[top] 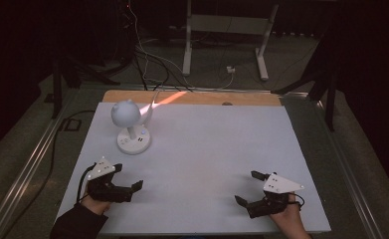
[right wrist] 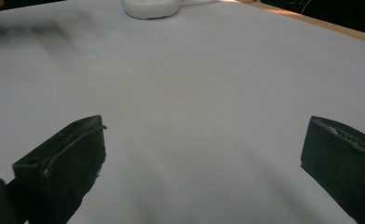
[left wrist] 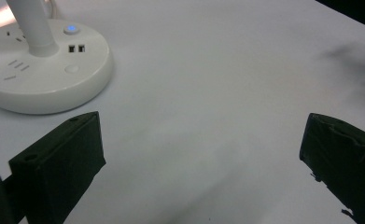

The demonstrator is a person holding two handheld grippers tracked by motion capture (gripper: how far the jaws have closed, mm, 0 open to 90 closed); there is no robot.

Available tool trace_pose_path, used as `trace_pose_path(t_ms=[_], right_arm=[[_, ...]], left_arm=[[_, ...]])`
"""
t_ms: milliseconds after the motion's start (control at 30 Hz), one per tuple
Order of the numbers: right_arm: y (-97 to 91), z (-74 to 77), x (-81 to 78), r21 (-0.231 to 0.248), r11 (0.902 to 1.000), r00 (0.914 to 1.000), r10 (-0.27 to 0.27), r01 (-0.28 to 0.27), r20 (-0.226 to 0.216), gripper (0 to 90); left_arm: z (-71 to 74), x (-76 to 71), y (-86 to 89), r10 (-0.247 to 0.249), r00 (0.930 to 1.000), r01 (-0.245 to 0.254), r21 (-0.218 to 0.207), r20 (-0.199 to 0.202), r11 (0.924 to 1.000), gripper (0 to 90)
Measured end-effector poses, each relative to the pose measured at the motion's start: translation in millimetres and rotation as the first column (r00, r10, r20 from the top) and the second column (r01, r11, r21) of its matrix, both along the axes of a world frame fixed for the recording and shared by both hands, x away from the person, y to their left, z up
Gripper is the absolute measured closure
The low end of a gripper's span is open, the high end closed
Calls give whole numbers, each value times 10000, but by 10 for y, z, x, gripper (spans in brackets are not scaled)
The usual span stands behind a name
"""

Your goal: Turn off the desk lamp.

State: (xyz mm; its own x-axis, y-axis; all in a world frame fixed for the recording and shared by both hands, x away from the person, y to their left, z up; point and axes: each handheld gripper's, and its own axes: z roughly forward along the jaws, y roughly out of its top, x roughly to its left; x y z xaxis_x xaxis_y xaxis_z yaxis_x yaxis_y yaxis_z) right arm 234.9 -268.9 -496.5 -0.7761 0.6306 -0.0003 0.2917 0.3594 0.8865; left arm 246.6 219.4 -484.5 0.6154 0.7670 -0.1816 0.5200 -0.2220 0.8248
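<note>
Item: white desk lamp [top: 131,125] on round socket base, standing at the table's [top: 207,149] far left. My left tool [top: 125,186], wide open, empty, rests near it; right tool [top: 246,189], likewise open, empty, well apart. Step: none begun, I judge; next move calls for a reach.

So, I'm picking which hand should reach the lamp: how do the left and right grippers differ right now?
The left gripper sits near the white lamp base; the right gripper sits far across the table. The left's jaws point right, the right's point left. Both are open and hold nothing.
</note>
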Motion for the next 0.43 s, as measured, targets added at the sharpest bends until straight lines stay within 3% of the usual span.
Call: trace_pose_path(t_ms=[133,233,433], right_arm=[[3,-1,-1,-18,10000,10000,23,-23,1,0],[6,-1,-2,-31,10000,10000,45,-45,-1,0],[8,-2,-2,-55,10000,10000,62,-62,1,0]], left_arm=[[-94,-28,4,-297,9996,297,119,-22,9995,6],[-152,-26,-15,-481,9988,485,519,-81,9975,6],[-173,-17,-41,-701,9975,700,386,14,9968,6]])
